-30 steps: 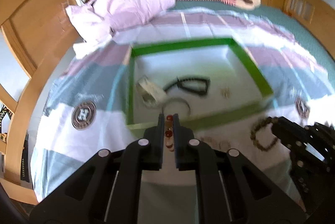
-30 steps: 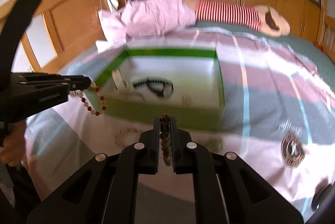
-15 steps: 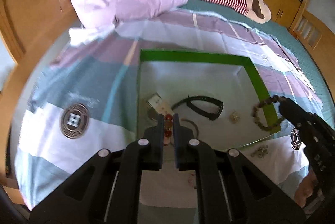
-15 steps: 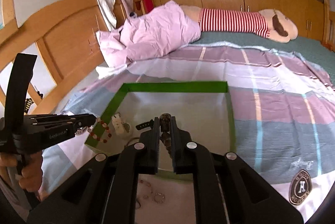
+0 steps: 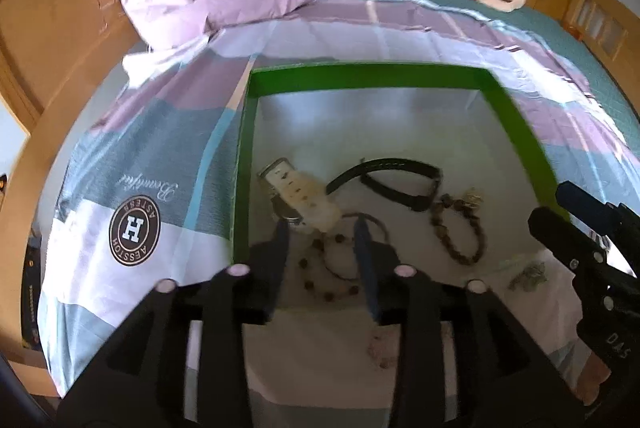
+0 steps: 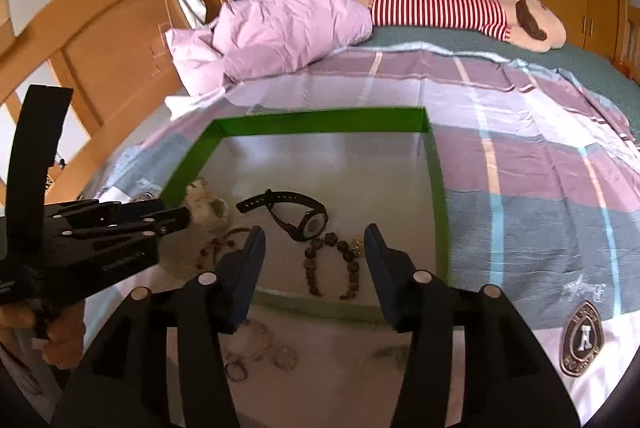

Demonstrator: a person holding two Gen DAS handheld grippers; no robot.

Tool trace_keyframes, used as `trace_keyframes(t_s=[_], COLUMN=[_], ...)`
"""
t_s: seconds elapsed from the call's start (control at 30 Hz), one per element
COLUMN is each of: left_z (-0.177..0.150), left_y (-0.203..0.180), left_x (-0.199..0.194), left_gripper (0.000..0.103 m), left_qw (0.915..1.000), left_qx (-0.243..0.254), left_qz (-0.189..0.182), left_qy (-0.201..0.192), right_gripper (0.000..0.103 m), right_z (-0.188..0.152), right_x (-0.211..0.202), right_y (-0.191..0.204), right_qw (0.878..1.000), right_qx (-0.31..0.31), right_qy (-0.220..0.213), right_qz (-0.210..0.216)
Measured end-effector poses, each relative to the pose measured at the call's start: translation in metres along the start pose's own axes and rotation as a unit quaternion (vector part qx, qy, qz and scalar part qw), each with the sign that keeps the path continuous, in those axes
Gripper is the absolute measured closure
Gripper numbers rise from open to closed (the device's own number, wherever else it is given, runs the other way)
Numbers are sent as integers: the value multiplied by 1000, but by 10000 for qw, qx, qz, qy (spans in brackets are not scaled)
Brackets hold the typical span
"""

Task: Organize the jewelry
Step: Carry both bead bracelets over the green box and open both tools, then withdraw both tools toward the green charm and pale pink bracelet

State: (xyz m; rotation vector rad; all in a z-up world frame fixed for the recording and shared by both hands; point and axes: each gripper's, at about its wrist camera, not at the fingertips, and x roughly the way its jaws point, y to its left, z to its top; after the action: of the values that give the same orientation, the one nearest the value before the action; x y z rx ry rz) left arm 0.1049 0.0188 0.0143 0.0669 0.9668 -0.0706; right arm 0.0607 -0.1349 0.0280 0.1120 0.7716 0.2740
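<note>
A green-rimmed box [image 5: 524, 136] [image 6: 438, 180] lies on the bed. Inside it lie a black watch [image 5: 400, 178] [image 6: 304, 220], a cream-strapped watch [image 5: 300, 194] [image 6: 206, 206], a red bead bracelet [image 5: 326, 270] [image 6: 216, 248] and a dark brown bead bracelet [image 5: 460, 232] [image 6: 332, 266]. My left gripper [image 5: 322, 228] is open above the red bracelet. My right gripper [image 6: 314, 242] is open above the brown bracelet. Each gripper also shows in the other view, the right gripper [image 5: 560, 204] at the box's right rim and the left gripper [image 6: 176, 216] at its left rim.
Small rings and trinkets [image 6: 260, 352] [image 5: 528, 274] lie on the white sheet in front of the box. A pink pillow [image 6: 280, 24] and a striped plush toy [image 6: 440, 8] lie at the far end. A wooden headboard [image 6: 100, 40] stands on the left.
Both grippers opened and let go of their bracelets, which now lie in the box. Both grippers moved forward over the box.
</note>
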Motion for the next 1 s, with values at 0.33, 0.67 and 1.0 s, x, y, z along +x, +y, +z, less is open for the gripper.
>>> trace_keyframes(t_s=[0.33,0.67,1.0], left_z=[-40,-48,-61], left_y=[-22,-5,-10], left_x=[-37,0,32], left_gripper=[46,47,46], left_qw=[9957,9930,9889], left_qx=[653,157,120], left_qz=[-635,-478,-219], left_qy=[170,1064,1462], right_gripper=[38,55,73], right_z=[-43,-63,-73], right_x=[-33,17,39], right_y=[-57,-67,-27], right_qw=[9940,9857,9861], right_qx=[523,597,-251], right_qy=[598,1194,1402], right_qz=[-757,-1023,-857])
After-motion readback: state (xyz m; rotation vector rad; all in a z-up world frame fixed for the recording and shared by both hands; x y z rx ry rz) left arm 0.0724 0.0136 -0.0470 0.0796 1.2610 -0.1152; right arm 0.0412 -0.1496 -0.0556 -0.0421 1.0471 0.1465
